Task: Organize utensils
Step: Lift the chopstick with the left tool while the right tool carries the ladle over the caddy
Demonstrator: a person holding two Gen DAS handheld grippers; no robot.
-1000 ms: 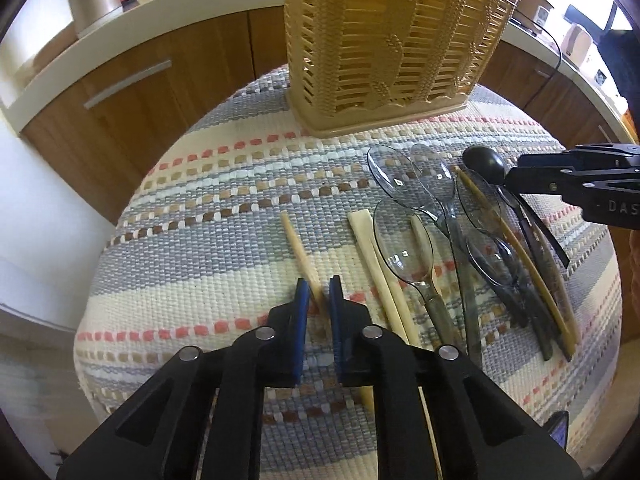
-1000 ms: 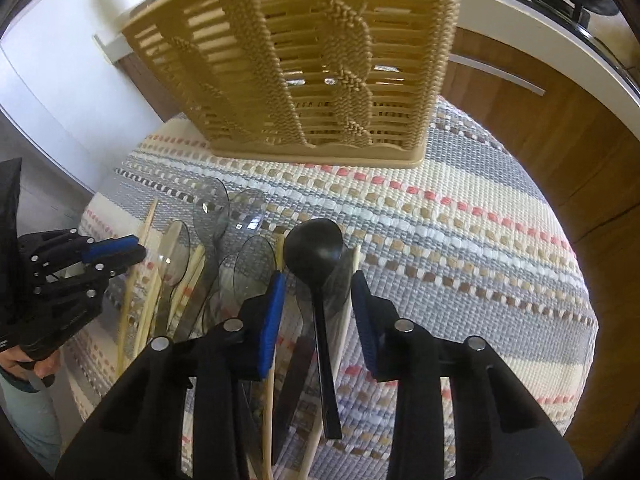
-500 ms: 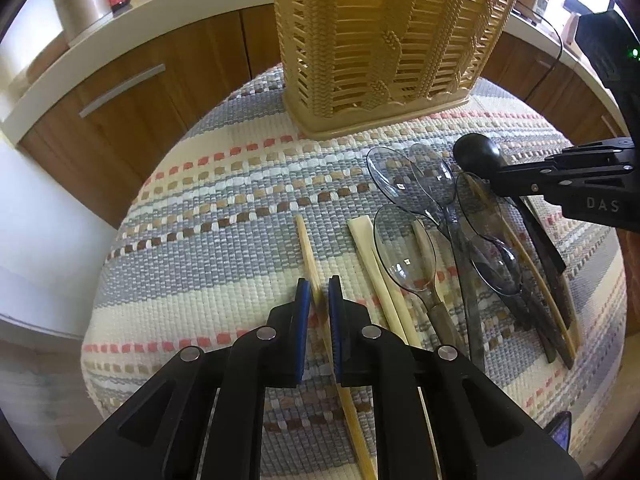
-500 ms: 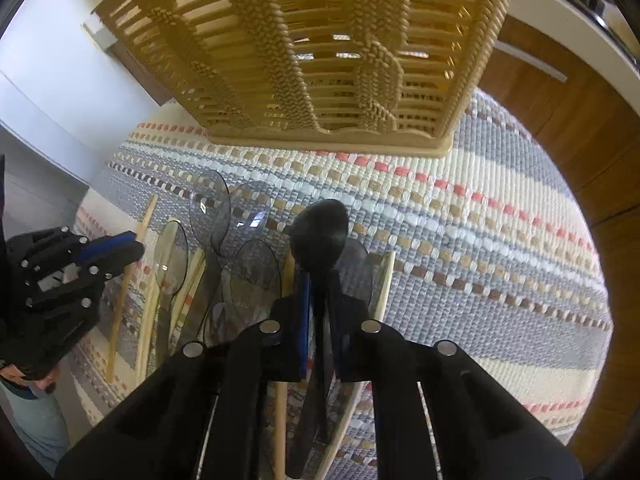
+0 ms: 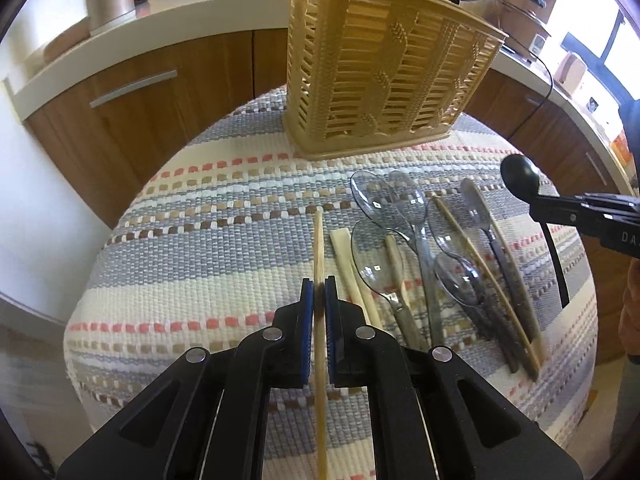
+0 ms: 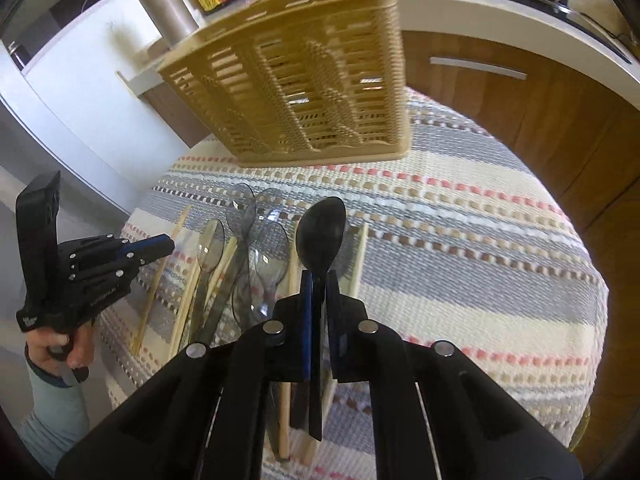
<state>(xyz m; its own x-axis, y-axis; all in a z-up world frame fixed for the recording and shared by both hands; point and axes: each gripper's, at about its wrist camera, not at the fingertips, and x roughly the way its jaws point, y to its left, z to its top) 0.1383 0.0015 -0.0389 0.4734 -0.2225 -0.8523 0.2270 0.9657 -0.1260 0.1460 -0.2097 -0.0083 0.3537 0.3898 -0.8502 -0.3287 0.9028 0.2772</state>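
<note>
the left tongs (image 5: 319, 292) are pinched on a pale wooden chopstick (image 5: 318, 248), which runs forward between the blue pads toward the tan slatted plastic utensil basket (image 5: 384, 80). the right tongs (image 6: 319, 284) are clamped on the handle of a black plastic spoon (image 6: 322, 236), its bowl pointing ahead at the basket and seemingly lifted off the cloth. clear plastic spoons (image 5: 374, 256) and more chopsticks lie side by side on the striped woven cloth (image 5: 200, 248) covering the surface, between the two tongs.
</note>
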